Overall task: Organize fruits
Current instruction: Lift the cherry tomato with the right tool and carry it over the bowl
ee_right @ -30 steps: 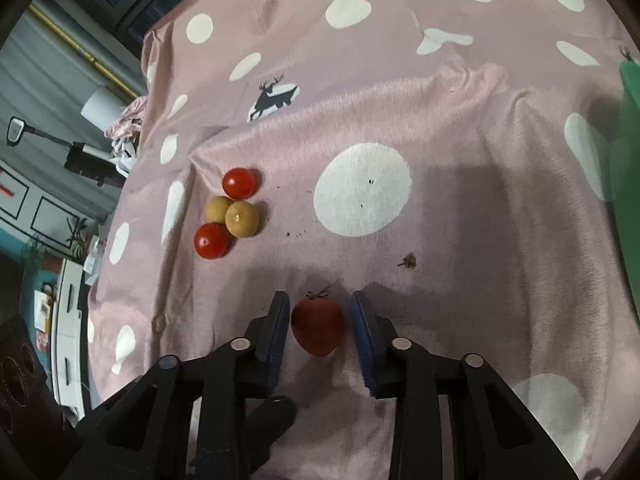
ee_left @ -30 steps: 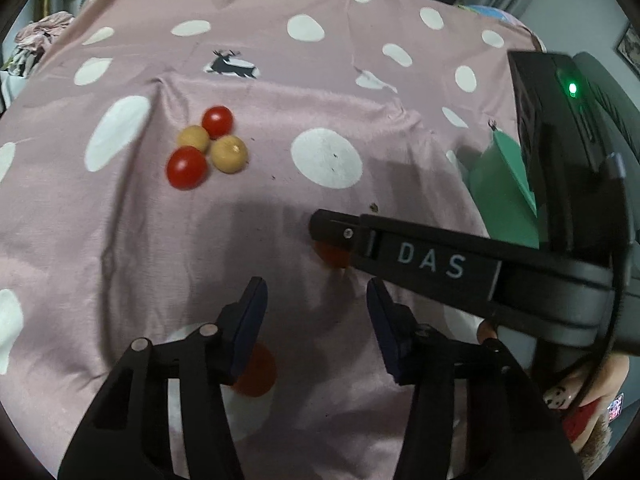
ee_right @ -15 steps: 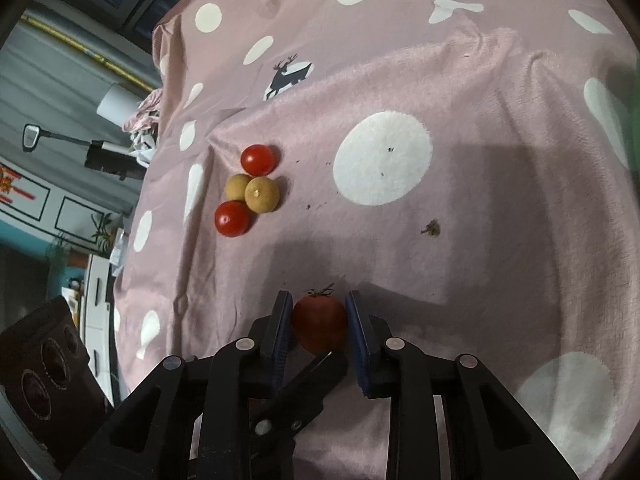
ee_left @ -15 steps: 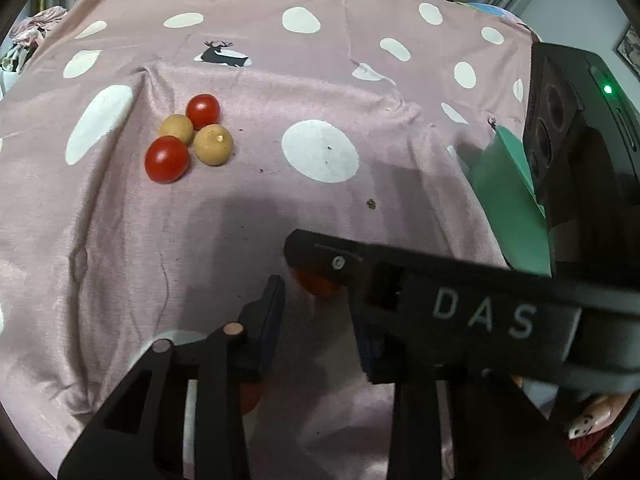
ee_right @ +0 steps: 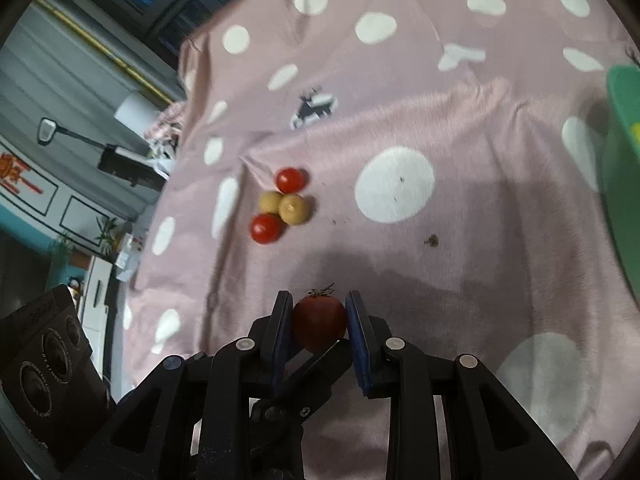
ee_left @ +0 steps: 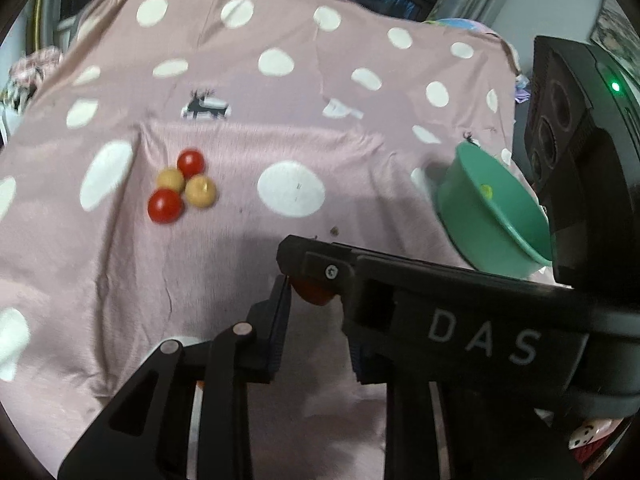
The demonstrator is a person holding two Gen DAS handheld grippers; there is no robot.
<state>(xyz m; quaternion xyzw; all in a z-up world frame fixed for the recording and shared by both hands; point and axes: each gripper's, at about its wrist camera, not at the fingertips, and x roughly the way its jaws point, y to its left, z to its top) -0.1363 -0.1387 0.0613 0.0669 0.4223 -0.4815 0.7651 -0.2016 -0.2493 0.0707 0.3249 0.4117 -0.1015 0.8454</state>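
Broadly, a pink polka-dot cloth [ee_right: 460,128] covers the surface, with a green bowl [ee_left: 494,216] at its right side. Lifted clear of the cloth, the right gripper [ee_right: 320,322] is clamped on a red tomato [ee_right: 319,320] — pads pressed to both sides. The left gripper [ee_left: 318,320] sits below with fingers apart, gripping nothing. Farther off, a touching cluster — two cherry tomatoes [ee_left: 165,205] and two tan round fruits [ee_left: 200,195] — rests on the cloth.

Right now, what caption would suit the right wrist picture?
Right gripper clamps a red tomato above the pink dotted cloth, four small fruits clustered beyond.
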